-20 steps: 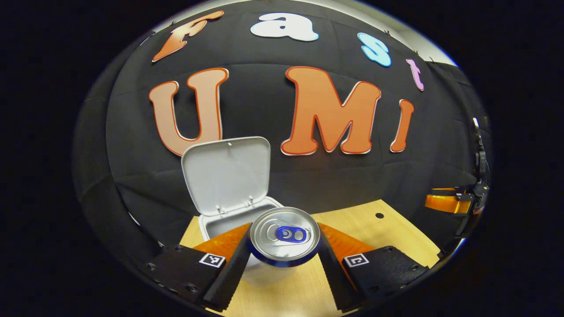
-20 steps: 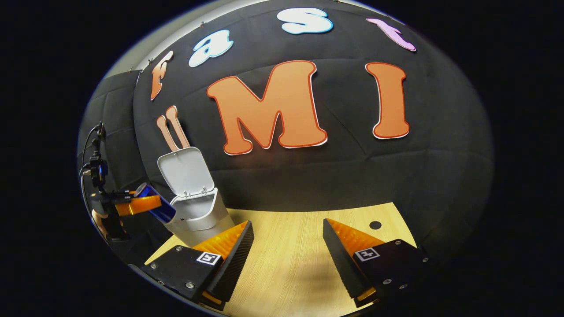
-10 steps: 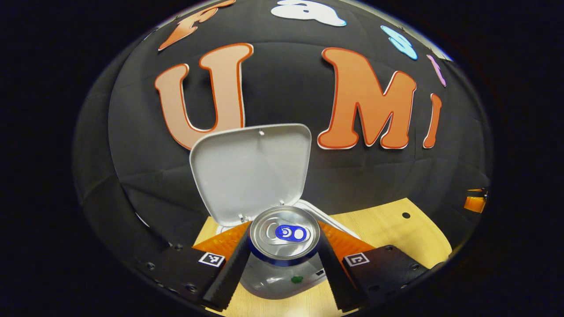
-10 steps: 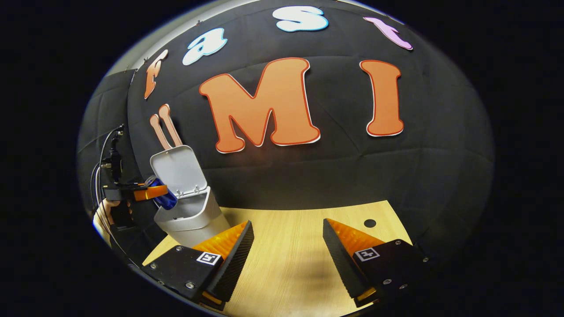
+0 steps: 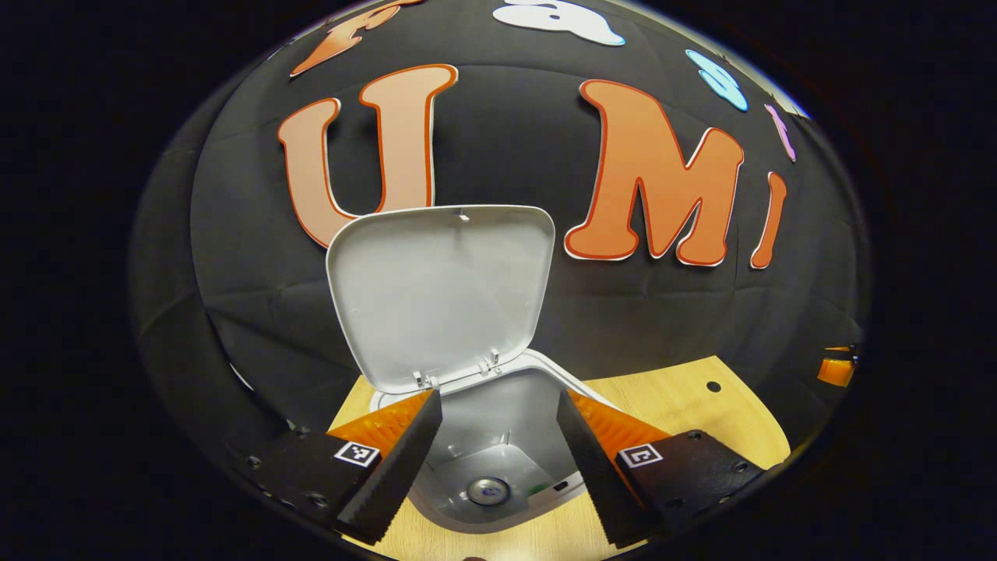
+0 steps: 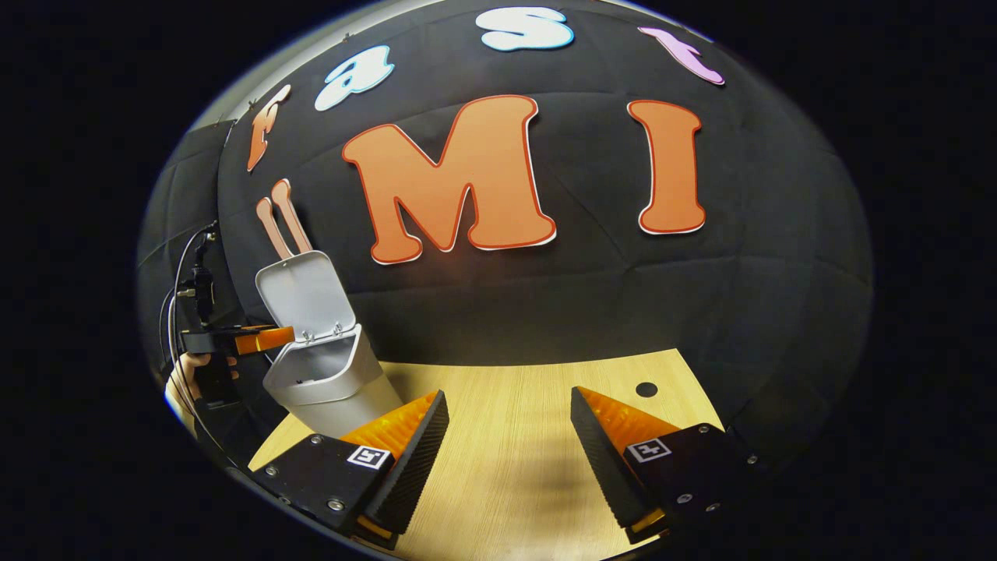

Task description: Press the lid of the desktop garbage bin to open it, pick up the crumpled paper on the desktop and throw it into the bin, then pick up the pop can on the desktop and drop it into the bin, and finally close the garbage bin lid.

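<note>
The left tongs [image 5: 498,436] hang just above the open mouth of the garbage bin [image 5: 467,510], their two fingers spread apart with nothing between them and touching nothing. Between the fingers one looks straight down into the bin, where the pop can [image 5: 489,491] lies at the bottom, its round top facing up. The lid [image 5: 440,292] stands raised on its hinges at the far side of the opening, tilted back toward the booth wall. The crumpled paper cannot be made out inside the bin.

In the right gripper view the same bin [image 6: 331,378] stands at the far left corner of the table [image 6: 514,436], lid [image 6: 305,296] up, and the left tongs [image 6: 265,339] reach over its rim from the left, held by a hand [image 6: 187,374] at the edge of the view.

The right tongs [image 6: 510,444] are held over the bare middle of the table, well apart from the bin. Their fingers stand wide open and hold nothing; they touch neither the table nor any object. A small dark hole [image 6: 646,389] marks the table near its far right edge.
</note>
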The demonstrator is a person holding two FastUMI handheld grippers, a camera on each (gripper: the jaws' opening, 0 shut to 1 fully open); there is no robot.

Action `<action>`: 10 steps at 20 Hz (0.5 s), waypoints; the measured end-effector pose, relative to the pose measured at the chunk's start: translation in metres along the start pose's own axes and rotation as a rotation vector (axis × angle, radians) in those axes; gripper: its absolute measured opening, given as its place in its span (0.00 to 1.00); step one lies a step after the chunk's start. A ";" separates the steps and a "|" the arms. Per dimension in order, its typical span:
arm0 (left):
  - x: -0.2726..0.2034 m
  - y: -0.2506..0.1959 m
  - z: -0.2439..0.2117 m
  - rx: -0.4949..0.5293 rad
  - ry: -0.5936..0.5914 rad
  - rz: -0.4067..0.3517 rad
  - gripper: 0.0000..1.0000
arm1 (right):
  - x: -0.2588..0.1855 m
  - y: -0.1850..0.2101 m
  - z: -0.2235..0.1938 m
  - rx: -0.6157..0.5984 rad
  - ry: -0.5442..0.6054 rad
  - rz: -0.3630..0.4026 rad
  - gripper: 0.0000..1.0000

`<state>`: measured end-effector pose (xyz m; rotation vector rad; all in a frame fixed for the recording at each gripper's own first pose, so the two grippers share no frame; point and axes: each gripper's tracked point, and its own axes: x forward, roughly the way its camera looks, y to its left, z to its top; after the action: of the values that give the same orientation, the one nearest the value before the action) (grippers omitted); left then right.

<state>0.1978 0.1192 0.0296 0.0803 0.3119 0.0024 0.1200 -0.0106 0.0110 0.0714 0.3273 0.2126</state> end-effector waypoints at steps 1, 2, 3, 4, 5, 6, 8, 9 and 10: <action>-0.001 0.000 0.002 -0.006 -0.006 0.003 0.95 | 0.000 0.001 0.000 0.001 0.002 0.002 0.94; -0.003 0.001 0.002 -0.012 -0.013 0.004 0.95 | 0.000 0.001 -0.001 0.001 0.004 0.004 0.94; -0.006 0.001 0.003 -0.011 -0.015 0.002 0.95 | -0.001 0.002 -0.001 0.000 0.004 0.005 0.94; -0.008 0.001 0.003 -0.007 -0.013 0.003 0.95 | -0.001 0.002 -0.001 -0.001 0.004 0.007 0.94; -0.010 0.000 0.003 -0.001 -0.013 0.002 0.95 | -0.001 0.003 -0.001 -0.002 0.005 0.007 0.94; -0.012 -0.001 0.006 0.004 -0.016 0.001 0.95 | -0.001 0.004 -0.001 -0.003 0.005 0.009 0.94; -0.019 0.002 0.014 0.013 -0.037 0.009 0.95 | -0.003 0.006 -0.001 -0.002 0.004 0.016 0.94; -0.023 0.003 0.018 0.017 -0.046 0.012 0.95 | -0.003 0.008 -0.001 -0.003 0.004 0.019 0.94; -0.028 0.003 0.023 0.018 -0.052 0.011 0.95 | -0.004 0.009 -0.001 -0.005 0.005 0.021 0.94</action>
<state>0.1785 0.1202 0.0603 0.0993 0.2591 0.0083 0.1145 -0.0031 0.0120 0.0695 0.3309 0.2341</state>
